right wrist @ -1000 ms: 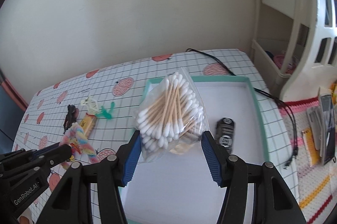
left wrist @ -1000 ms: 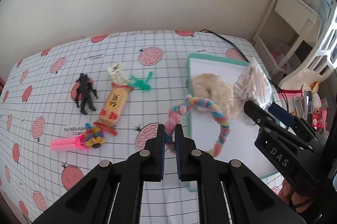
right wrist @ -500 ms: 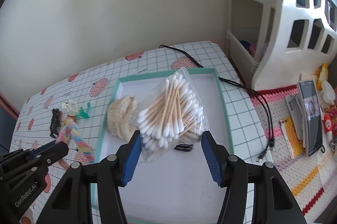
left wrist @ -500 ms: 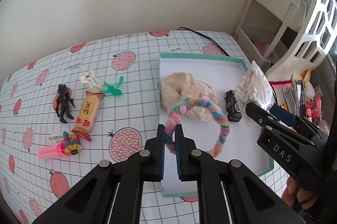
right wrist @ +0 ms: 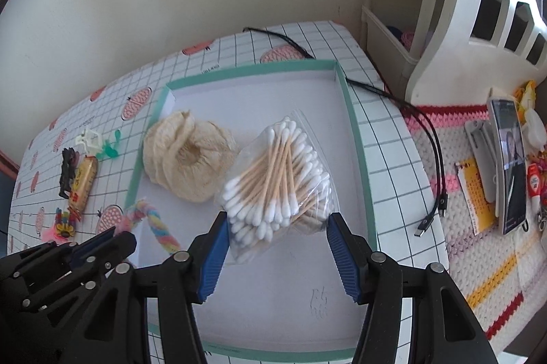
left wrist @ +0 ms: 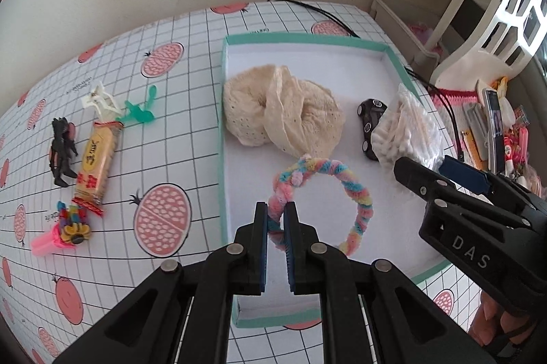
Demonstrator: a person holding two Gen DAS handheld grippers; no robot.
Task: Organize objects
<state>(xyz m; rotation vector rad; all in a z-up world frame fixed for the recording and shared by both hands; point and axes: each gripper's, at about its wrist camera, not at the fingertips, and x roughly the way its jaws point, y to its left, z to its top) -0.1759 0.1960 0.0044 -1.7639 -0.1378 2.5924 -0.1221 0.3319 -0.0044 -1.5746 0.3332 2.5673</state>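
- The tray (left wrist: 307, 40) lies on the table (left wrist: 191, 111), ahead of both claws.
- In the tray, ahead of the left claw (left wrist: 275, 220), sits the crocheted piece (left wrist: 283, 114); the toy car (left wrist: 371, 121) lies to its right.
- The fuzzy loop (left wrist: 328, 189) reaches forward from the left claw over the tray floor, in front of the crocheted piece.
- The bag of cotton swabs (right wrist: 277, 179) sits between the right claw's (right wrist: 277, 247) fingers, above the tray, right of the crocheted piece.
- Left of the left claw, outside the tray, lie the snack packet (left wrist: 95, 162), the figurine (left wrist: 61, 152) beyond it, and two clips (left wrist: 116, 107) behind.
- A cable (right wrist: 410, 111) runs along the table, right of the tray.
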